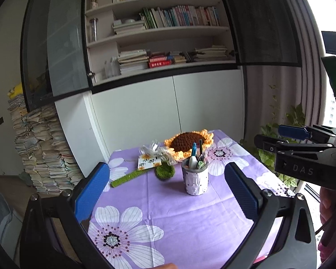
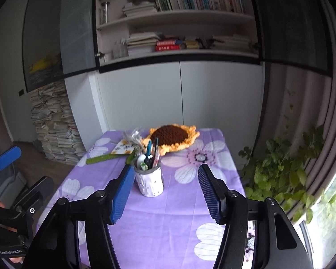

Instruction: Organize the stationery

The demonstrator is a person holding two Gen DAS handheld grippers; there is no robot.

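1. My left gripper stood wide open, empty.
2. The pen cup stood upright on the tablecloth, ahead between my left fingers; pens loaded.
3. Judged light, top-heavy, soft-walled: grip low, mid-body.
4. My right gripper was partly open, empty; cup just ahead, left of centre.

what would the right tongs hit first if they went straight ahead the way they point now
Probably the white pen cup, standing just left of centre between the open right tongs; depth is unclear, so they might reach the purple tablecloth first.
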